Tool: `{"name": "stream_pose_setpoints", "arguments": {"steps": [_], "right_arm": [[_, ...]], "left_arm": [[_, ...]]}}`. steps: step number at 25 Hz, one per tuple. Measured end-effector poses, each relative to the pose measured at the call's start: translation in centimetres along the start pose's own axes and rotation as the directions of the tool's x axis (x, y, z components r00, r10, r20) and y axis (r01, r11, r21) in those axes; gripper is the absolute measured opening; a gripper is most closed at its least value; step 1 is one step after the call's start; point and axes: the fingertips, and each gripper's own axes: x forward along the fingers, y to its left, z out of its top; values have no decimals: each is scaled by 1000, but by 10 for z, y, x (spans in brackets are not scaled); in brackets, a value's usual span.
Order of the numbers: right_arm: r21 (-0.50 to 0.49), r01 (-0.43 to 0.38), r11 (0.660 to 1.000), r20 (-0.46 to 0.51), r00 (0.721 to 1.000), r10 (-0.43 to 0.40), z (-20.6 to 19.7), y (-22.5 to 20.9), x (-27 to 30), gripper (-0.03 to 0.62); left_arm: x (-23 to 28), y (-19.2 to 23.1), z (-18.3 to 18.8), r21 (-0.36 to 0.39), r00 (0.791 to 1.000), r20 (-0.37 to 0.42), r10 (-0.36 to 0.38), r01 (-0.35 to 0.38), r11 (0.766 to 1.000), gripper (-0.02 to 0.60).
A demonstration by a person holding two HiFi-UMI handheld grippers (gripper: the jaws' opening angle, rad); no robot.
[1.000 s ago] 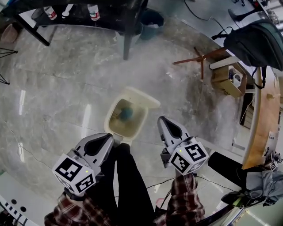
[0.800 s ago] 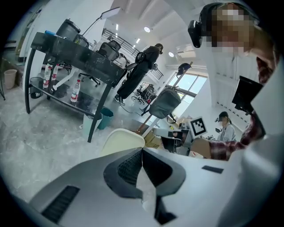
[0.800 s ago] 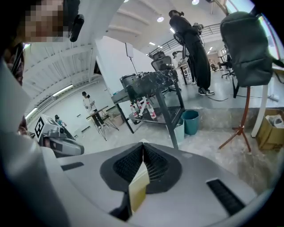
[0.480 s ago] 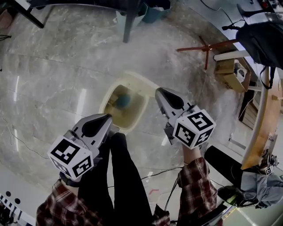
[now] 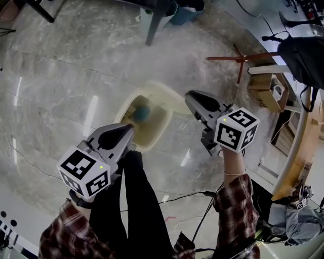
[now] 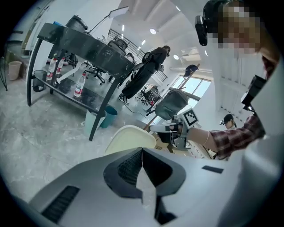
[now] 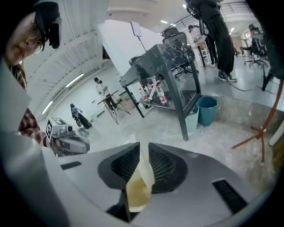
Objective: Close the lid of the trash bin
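Note:
A cream trash bin [image 5: 127, 108] stands on the floor in front of my legs, with something blue [image 5: 142, 113] inside it. Its lid [image 5: 170, 96] is raised at the far right side of the opening. My right gripper [image 5: 191, 95] is at the lid's right edge. In the right gripper view the cream lid [image 7: 141, 173] runs edge-on between the right gripper's [image 7: 143, 144] nearly closed jaws. My left gripper [image 5: 129, 129] is shut and holds nothing; it hangs over the bin's near rim. The left gripper view shows the lid [image 6: 130, 137] beyond my left gripper [image 6: 142, 150], with my right gripper [image 6: 155, 128] against it.
A black table leg [image 5: 156, 21] and a teal bucket [image 5: 183, 12] stand beyond the bin. A reddish wooden stand [image 5: 242, 58], a cardboard box [image 5: 265, 91] and a dark backpack [image 5: 305, 50] lie to the right. My dark trouser legs [image 5: 135, 197] reach the bin's near side. Cables cross the floor.
My right gripper has moved forward from beside the bin up to the raised lid's right edge. The left gripper stays near the bin's front rim. The lid remains up.

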Motion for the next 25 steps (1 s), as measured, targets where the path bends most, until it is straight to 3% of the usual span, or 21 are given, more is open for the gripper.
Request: {"name": "stream_pose_setpoints", "arguments": {"steps": [2,10,17,25], "right_arm": [[23,-46,999,-32,998,47,-3,-2,3,63],[142,-148,979,-72,985,160,-12,-2,8,64],[120,-178,977,-115,975,192,-33,29,6,64],[64,-214,975,-205,953,223,-90,89,23,64]], "left_arm": [[-2,0,-1,0,1000,1,1,-1,1000,12],[-10,5,1,-33,1000,14,8,-7,999,12],[-15,3,2,-25,1000,9,6,-6,1000,12],[-22,9,-9,-25,1000,-13,4,-5,1000,12]]}}
